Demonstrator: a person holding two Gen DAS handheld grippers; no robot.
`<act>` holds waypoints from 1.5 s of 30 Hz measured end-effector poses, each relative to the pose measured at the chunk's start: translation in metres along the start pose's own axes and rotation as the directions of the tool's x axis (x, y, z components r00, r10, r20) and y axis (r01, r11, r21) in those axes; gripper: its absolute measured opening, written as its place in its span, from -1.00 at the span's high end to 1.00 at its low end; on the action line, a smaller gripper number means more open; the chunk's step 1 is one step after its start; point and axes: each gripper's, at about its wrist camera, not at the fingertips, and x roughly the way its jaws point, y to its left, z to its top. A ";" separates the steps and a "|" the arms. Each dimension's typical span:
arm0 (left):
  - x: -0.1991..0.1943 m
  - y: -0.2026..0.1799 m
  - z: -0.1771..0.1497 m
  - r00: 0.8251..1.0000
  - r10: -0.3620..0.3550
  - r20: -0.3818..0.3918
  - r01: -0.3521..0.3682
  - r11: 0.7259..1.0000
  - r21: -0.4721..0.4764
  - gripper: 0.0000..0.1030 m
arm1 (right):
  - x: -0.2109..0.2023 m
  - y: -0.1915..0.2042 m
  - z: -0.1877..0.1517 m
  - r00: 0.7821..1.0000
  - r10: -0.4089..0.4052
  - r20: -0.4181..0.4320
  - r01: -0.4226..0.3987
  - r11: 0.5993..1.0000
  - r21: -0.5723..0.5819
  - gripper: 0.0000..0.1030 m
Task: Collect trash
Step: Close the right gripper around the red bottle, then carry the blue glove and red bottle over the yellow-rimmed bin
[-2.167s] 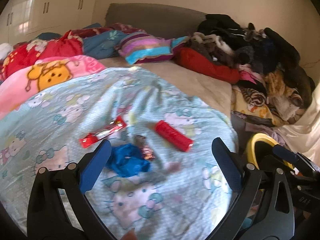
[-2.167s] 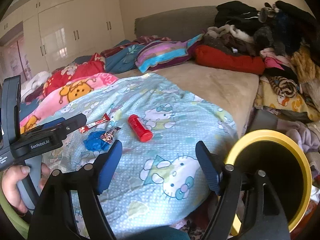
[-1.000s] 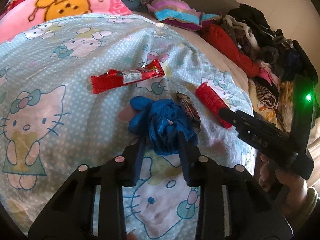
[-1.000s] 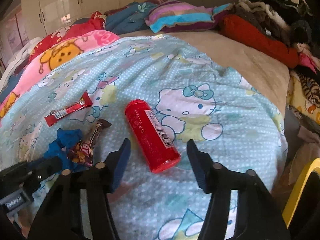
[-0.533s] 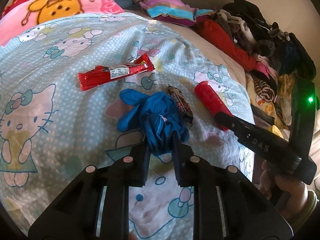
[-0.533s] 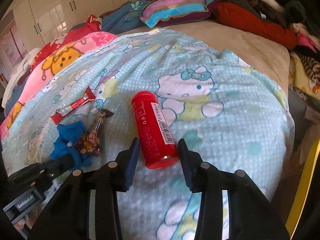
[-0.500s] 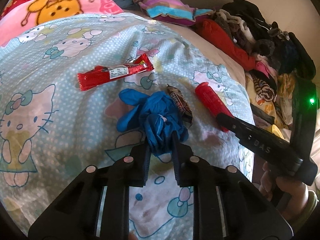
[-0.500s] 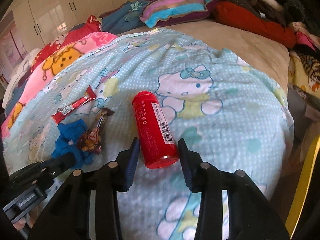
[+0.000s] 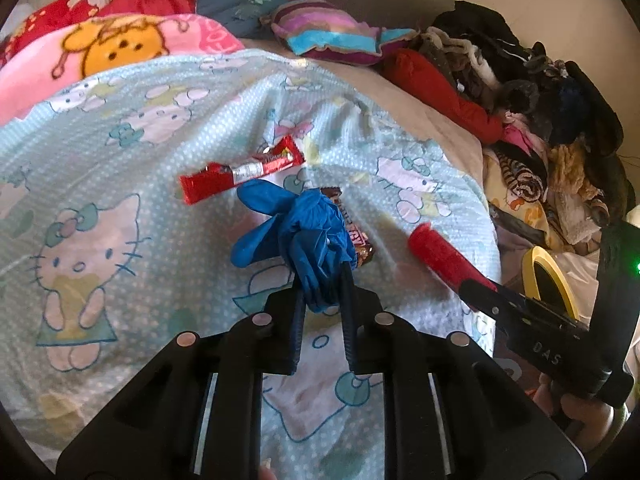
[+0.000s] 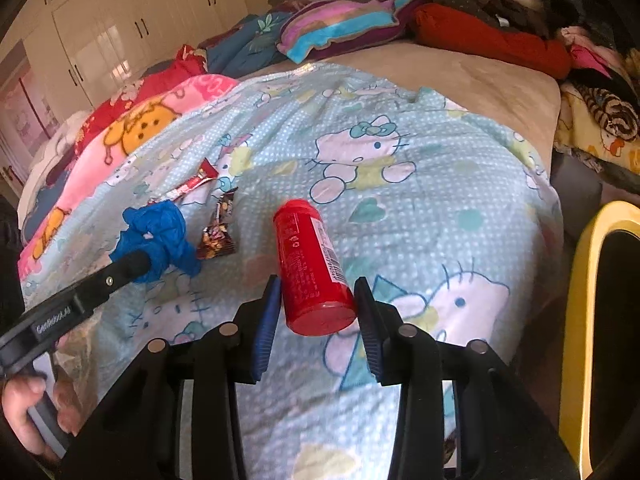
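My left gripper point(image 9: 322, 280) is shut on a crumpled blue glove point(image 9: 298, 232) and holds it just above the Hello Kitty blanket point(image 9: 120, 152). My right gripper point(image 10: 318, 292) is shut on a red can point(image 10: 310, 270), lifted off the blanket. A long red wrapper point(image 9: 240, 172) and a dark brown candy wrapper point(image 9: 358, 240) lie on the blanket beyond the glove. The glove also shows in the right wrist view point(image 10: 158, 236), with the brown wrapper point(image 10: 218, 232) beside it.
A yellow-rimmed bin point(image 10: 592, 320) stands at the bed's right side. Pillows point(image 9: 332, 34) and a pile of clothes point(image 9: 540, 92) lie at the far right of the bed. A pink blanket point(image 9: 100, 56) lies at the far left.
My left gripper has lifted the blue glove off the blanket. My right gripper has closed on the red can and raised it.
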 end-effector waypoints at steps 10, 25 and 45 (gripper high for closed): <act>-0.024 -0.017 0.007 0.999 -0.022 0.042 0.021 0.999 0.034 0.80 | -0.027 0.010 -0.018 0.999 0.030 0.032 -0.030 0.999 0.012 0.31; -0.046 -0.050 0.012 0.995 -0.064 0.073 0.057 0.994 0.097 0.80 | -0.069 0.009 -0.017 0.992 0.045 0.117 -0.049 0.998 0.030 0.32; -0.045 -0.122 0.003 0.989 -0.139 0.050 0.123 0.962 0.243 0.80 | -0.116 -0.041 -0.011 0.978 -0.002 0.211 -0.026 0.991 0.129 0.32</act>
